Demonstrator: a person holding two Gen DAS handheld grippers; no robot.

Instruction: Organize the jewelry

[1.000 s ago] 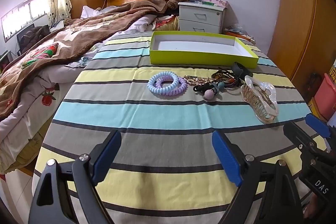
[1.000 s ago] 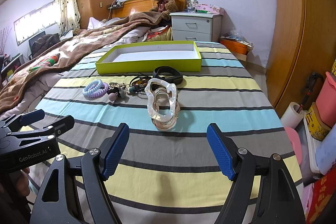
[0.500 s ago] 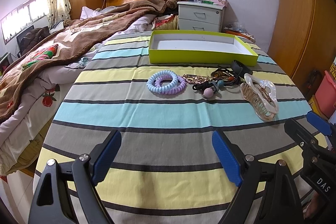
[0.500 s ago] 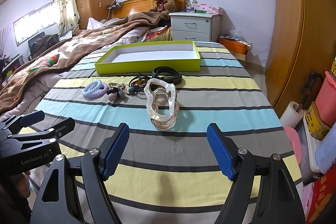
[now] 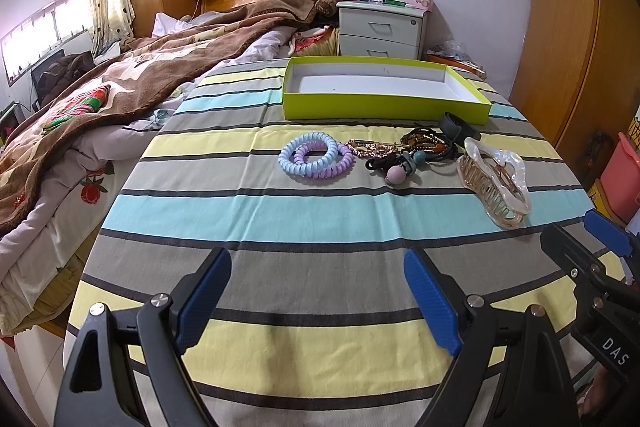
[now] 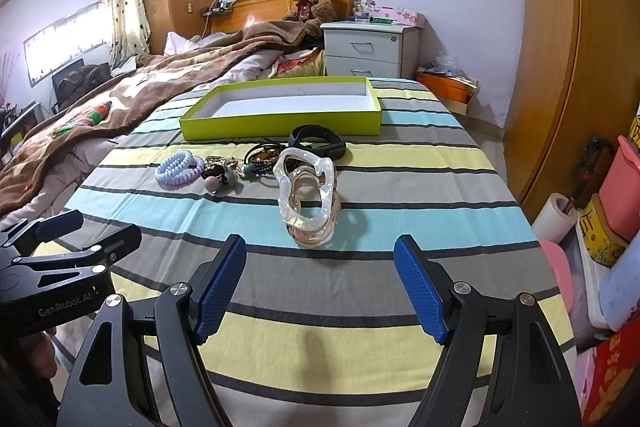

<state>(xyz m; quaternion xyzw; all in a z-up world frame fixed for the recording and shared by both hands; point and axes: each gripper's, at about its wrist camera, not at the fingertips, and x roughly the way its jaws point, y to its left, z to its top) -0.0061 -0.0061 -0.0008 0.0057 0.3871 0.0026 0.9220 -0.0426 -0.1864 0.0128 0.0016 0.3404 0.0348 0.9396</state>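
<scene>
A shallow lime-green box [image 5: 384, 109] [image 6: 280, 125] with a white inside stands empty at the far side of the striped table. In front of it lie blue and purple spiral hair ties [image 5: 316, 161] [image 6: 180, 169], a gold chain [image 5: 370, 149], dark beaded bracelets and bobble ties [image 5: 424, 147] [image 6: 240, 169], a black band [image 6: 318, 141] and a large clear hair claw [image 5: 496, 187] [image 6: 308, 197]. My left gripper [image 5: 316, 301] is open and empty, near the table's front. My right gripper [image 6: 320, 287] is open and empty, just short of the hair claw.
The table wears a striped cloth [image 5: 320, 219]. A bed with a brown blanket [image 5: 120, 87] lies to the left, a white nightstand [image 5: 382, 31] behind, wooden wardrobe doors [image 6: 560, 67] and storage bins [image 6: 616, 187] to the right.
Both grippers have edged slightly forward toward the jewelry; nothing on the table has moved and both stay open.
</scene>
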